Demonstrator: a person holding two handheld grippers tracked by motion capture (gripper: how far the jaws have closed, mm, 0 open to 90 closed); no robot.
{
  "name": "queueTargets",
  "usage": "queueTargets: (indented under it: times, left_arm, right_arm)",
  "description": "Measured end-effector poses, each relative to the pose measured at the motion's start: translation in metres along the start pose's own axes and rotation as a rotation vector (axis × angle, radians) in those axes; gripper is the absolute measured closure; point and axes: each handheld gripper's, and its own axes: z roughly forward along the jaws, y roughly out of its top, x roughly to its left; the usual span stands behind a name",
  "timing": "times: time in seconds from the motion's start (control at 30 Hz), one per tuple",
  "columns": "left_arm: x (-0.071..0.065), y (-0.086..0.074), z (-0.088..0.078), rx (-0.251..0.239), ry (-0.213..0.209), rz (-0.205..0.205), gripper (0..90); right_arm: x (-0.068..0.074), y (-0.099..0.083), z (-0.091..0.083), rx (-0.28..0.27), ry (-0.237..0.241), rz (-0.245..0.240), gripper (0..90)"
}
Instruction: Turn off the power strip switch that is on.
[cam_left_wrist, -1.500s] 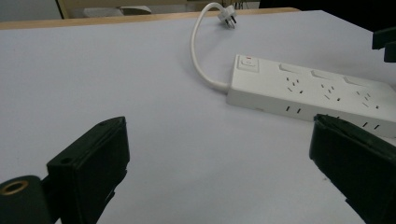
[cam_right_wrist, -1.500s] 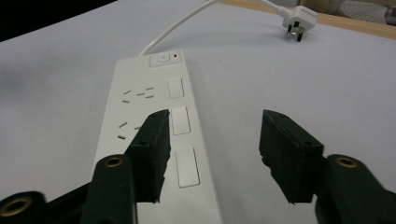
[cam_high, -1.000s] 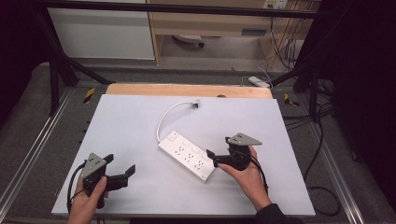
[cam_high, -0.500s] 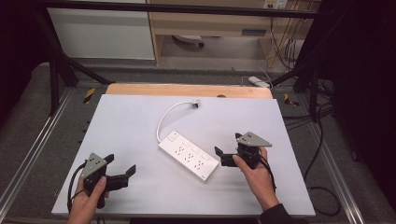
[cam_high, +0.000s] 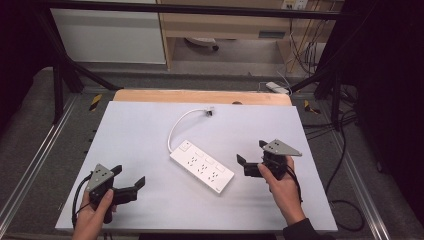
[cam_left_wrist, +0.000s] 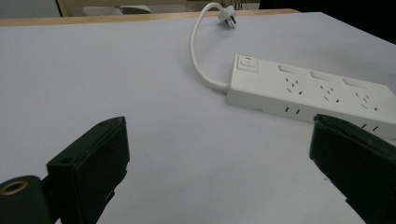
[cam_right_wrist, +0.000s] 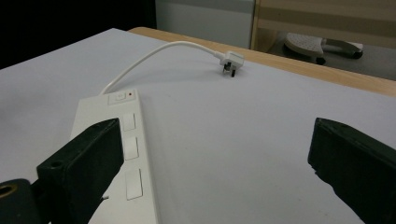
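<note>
White power strip (cam_high: 201, 166) lies flat near the middle of the table (cam_high: 150, 130), set diagonally, its switch end toward the far left and its other end toward the near right. Its white cord (cam_high: 175, 129) loops off the switch end toward the far edge and ends in a plug (cam_high: 210, 111) resting on the surface just short of the wooden strip along that edge. Right gripper (cam_high: 251, 159) is held in the person's right hand (cam_high: 280, 185) just beside the strip's near-right end, apart from it; jaws spread wide, nothing between them. In the right gripper view the strip's near end is cut off by the bottom edge and partly hidden behind one jaw. Left gripper (cam_high: 128, 178) sits near the near-left corner in the left hand (cam_high: 92, 215), well apart from the strip, jaws likewise released and empty. In the left gripper view the strip's far end is covered by one jaw. Socket detail is too small to read from above.
</note>
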Motion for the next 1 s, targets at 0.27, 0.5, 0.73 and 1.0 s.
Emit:
queueTargets:
  times: [0.27,0.5,0.73,1.0]
  left_arm:
    - [0.000,0.000,0.000,0.000,-0.005,0.003,5.1]
    - [-0.001,0.001,-0.001,-0.003,-0.007,0.003,5.1]
    - [0.000,0.001,-0.001,-0.009,-0.006,-0.002,5.1]
    - [0.000,0.001,-0.002,-0.010,-0.007,0.001,5.1]
  right_arm:
    - [-0.003,0.003,-0.005,-0.005,-0.001,-0.002,3.5]
    - [-0.011,0.007,-0.016,-0.024,-0.009,0.008,3.3]
    - [-0.021,0.008,-0.030,-0.042,-0.023,0.021,3.6]
    - [-0.033,0.004,-0.051,-0.060,-0.039,0.035,4.5]
